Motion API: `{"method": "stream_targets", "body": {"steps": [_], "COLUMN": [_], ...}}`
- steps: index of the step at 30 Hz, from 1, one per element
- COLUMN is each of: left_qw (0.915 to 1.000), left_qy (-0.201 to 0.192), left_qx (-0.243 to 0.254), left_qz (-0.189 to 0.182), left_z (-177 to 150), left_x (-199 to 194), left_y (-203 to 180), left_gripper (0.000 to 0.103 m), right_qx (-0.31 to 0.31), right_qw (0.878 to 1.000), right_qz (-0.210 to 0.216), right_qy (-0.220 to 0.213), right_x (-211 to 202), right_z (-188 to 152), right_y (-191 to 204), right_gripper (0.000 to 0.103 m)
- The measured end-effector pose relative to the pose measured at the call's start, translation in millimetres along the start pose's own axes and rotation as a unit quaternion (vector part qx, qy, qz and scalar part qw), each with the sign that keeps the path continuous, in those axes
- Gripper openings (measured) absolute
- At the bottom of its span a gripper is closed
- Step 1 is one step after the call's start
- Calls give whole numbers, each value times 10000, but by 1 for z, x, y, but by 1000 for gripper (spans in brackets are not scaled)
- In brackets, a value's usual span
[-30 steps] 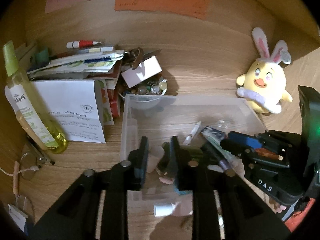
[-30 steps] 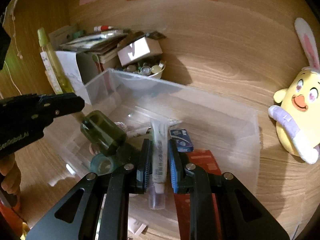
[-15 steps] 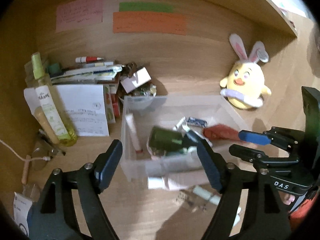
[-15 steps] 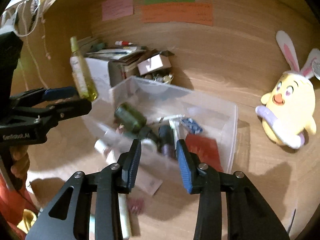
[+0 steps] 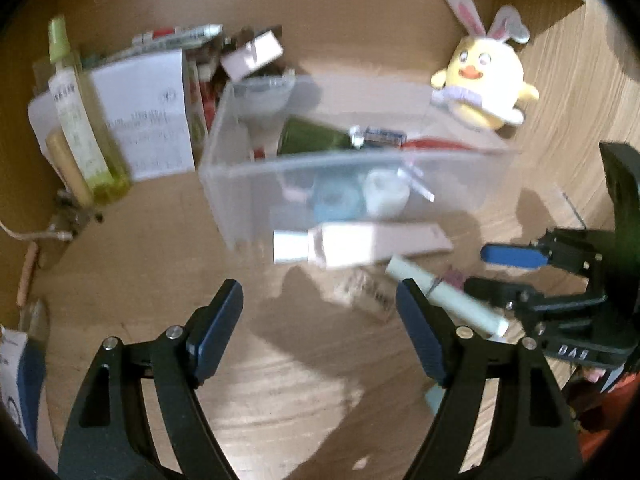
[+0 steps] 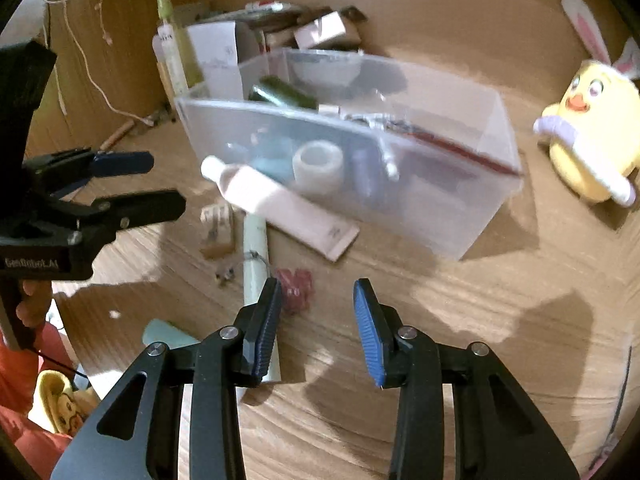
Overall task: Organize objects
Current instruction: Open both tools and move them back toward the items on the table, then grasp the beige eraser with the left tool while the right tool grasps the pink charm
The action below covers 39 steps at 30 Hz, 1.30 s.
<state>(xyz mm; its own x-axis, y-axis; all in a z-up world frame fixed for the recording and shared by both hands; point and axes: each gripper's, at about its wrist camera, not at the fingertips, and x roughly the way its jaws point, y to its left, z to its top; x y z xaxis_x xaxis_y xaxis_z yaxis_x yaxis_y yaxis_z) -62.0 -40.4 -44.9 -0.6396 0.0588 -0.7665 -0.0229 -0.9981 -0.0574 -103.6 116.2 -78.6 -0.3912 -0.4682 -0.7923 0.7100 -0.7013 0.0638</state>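
A clear plastic bin (image 5: 360, 168) (image 6: 460, 208) stands on the wooden desk and holds a dark green bottle (image 5: 312, 138) (image 6: 284, 94), a white tape roll (image 6: 318, 164), a red packet and small items. In front of it lie a pale pink tube (image 5: 360, 242) (image 6: 280, 208), a pale green tube (image 5: 444, 294) (image 6: 256, 268), a small clear pack (image 5: 368, 292) and a red item (image 6: 296, 286). My left gripper (image 5: 320, 320) is open and empty, short of the tubes. My right gripper (image 6: 316, 320) is open and empty, beside the green tube.
A yellow plush chick with bunny ears (image 5: 484, 88) (image 6: 592, 132) sits right of the bin. A yellow-green spray bottle (image 5: 80, 128), papers (image 5: 148, 120) and a small white box (image 5: 252, 54) crowd the back left. A cable (image 5: 36, 236) lies at the left.
Both grippers let go of their items in the bin, opened wide and pulled back toward the desk front. The bottle and clear tube stay in the bin.
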Motion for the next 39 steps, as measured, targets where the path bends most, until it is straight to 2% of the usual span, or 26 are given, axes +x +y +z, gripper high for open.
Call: {"method": "stream_targets", "body": {"steps": [4, 9, 10, 13, 18, 20, 27, 33, 39], "left_qw": [9996, 9990, 9988, 9981, 9974, 9974, 9978, 9982, 9993], "left_qy": [266, 418, 449, 528, 541, 530, 409, 375, 81], "left_qx": [-10, 105, 148, 286, 452, 473, 456, 325, 123], "left_qz": [-81, -119, -130, -144, -120, -148, -264, -344, -355], "left_z": [-10, -10, -9, -6, -1, 1, 2, 0, 8], "left_x": [10, 19, 22, 28, 35, 36, 33, 29, 8], "left_y": [2, -1, -3, -9, -15, -15, -15, -13, -7], "left_gripper": [79, 79, 79, 79, 79, 73, 42, 42, 42], "right_qx": [9, -238, -305, -402, -186, -69, 111, 154, 218], "right_qw": [9998, 9997, 9995, 9992, 9998, 9998, 9975, 9939, 9905], "right_qz": [179, 71, 33, -49, -41, -51, -167, -192, -146], "right_qy": [91, 76, 62, 18, -89, -197, -681, -1076, -1352], "right_x": [5, 10, 11, 12, 8, 1, -32, -53, -63], "right_z": [1, 5, 6, 7, 7, 8, 17, 30, 44], "right_y": [-1, 8, 10, 13, 3, -4, -16, -17, -20], "right_gripper": [34, 34, 33, 19, 19, 19, 19, 19, 19]}}
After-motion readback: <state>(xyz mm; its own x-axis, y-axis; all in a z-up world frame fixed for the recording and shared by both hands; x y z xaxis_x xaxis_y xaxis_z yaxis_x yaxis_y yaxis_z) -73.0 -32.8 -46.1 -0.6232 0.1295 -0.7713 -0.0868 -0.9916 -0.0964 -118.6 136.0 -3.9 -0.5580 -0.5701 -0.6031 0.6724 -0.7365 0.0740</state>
